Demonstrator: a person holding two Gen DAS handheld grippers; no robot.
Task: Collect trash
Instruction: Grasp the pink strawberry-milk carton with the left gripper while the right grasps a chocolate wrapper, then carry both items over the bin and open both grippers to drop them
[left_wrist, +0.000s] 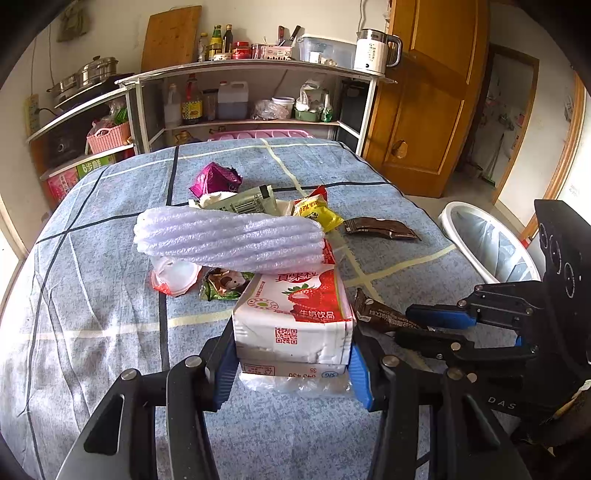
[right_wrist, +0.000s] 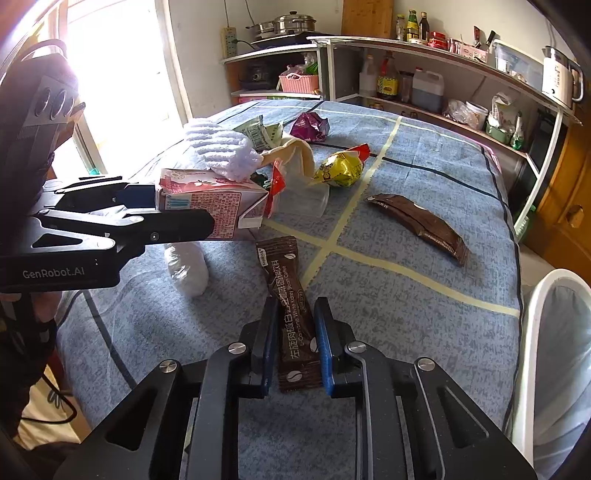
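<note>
My left gripper (left_wrist: 291, 363) is shut on a red-and-white strawberry milk carton (left_wrist: 295, 314), which also shows in the right wrist view (right_wrist: 207, 199). A white foam sleeve (left_wrist: 229, 238) rests on the carton's far end. My right gripper (right_wrist: 295, 341) is shut on a brown coffee sachet (right_wrist: 291, 314), whose end also shows in the left wrist view (left_wrist: 384, 314). Loose trash lies on the blue cloth: a purple wrapper (left_wrist: 216, 179), a yellow packet (right_wrist: 341, 168), a dark brown sachet strip (right_wrist: 421, 225) and a clear plastic cup (right_wrist: 306, 197).
A white-rimmed bin with a clear liner (right_wrist: 557, 354) stands at the table's right edge; it also shows in the left wrist view (left_wrist: 487, 240). A crumpled clear bag (right_wrist: 186, 269) lies under the carton. Kitchen shelves (left_wrist: 255, 92) stand behind the table, a wooden door (left_wrist: 424, 103) to the right.
</note>
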